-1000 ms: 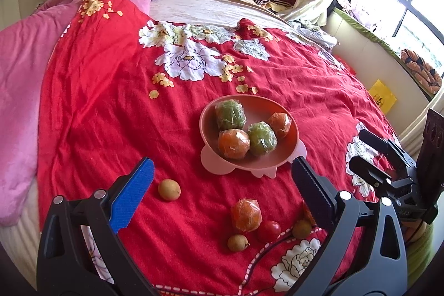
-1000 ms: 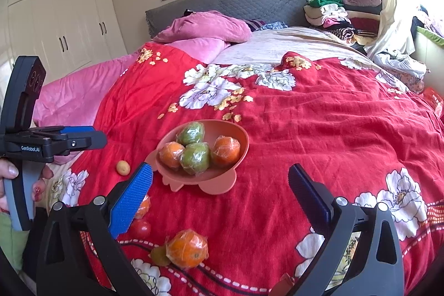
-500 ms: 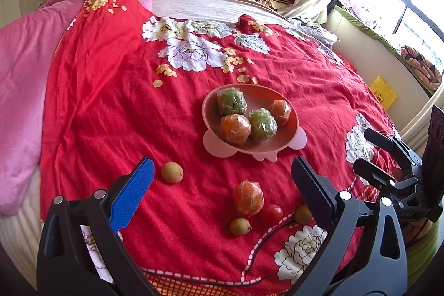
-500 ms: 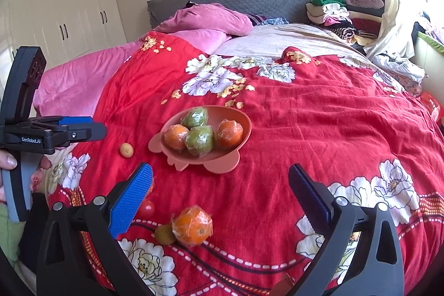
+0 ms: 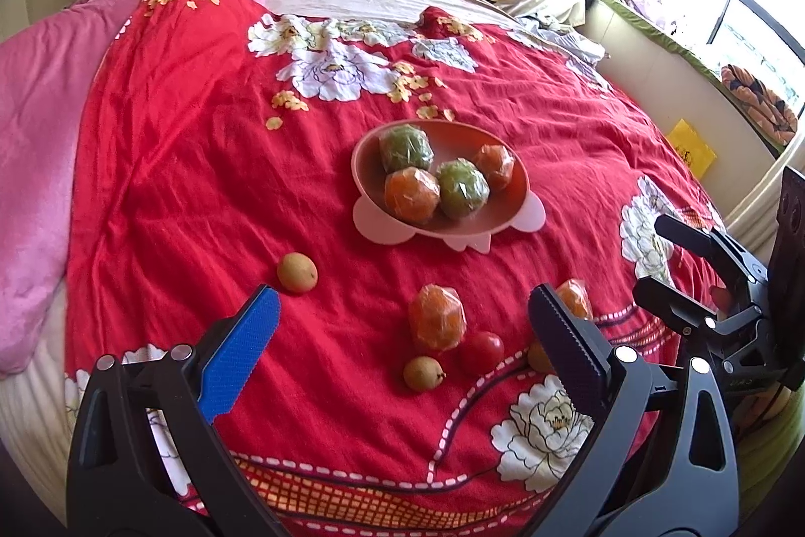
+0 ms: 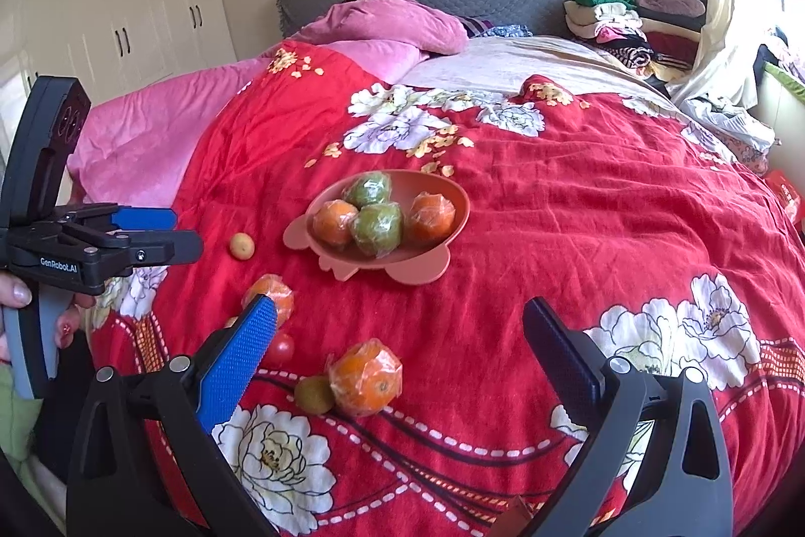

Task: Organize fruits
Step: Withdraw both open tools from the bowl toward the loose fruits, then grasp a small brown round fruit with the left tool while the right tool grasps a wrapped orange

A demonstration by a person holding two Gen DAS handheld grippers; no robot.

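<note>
- Read "GenRobot.AI" on left gripper point(image 6: 151, 230), held by a hand point(image 6: 20, 300), jaws spread, empty.
- Sat mid-quilt point(image 6: 578, 205): pink bowl point(image 6: 443, 189) with four wrapped fruits.
- Lay loose nearby: wrapped orange point(image 6: 366, 378).
- Hovered right gripper point(image 6: 400, 358), fingers wide apart, empty.

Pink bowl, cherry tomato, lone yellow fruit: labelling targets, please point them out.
Pink bowl point(image 5: 508, 164): left wrist view, bare inner wall.
Cherry tomato point(image 5: 480, 352): left wrist view, middle.
Lone yellow fruit point(image 5: 297, 272): left wrist view, middle.
</note>
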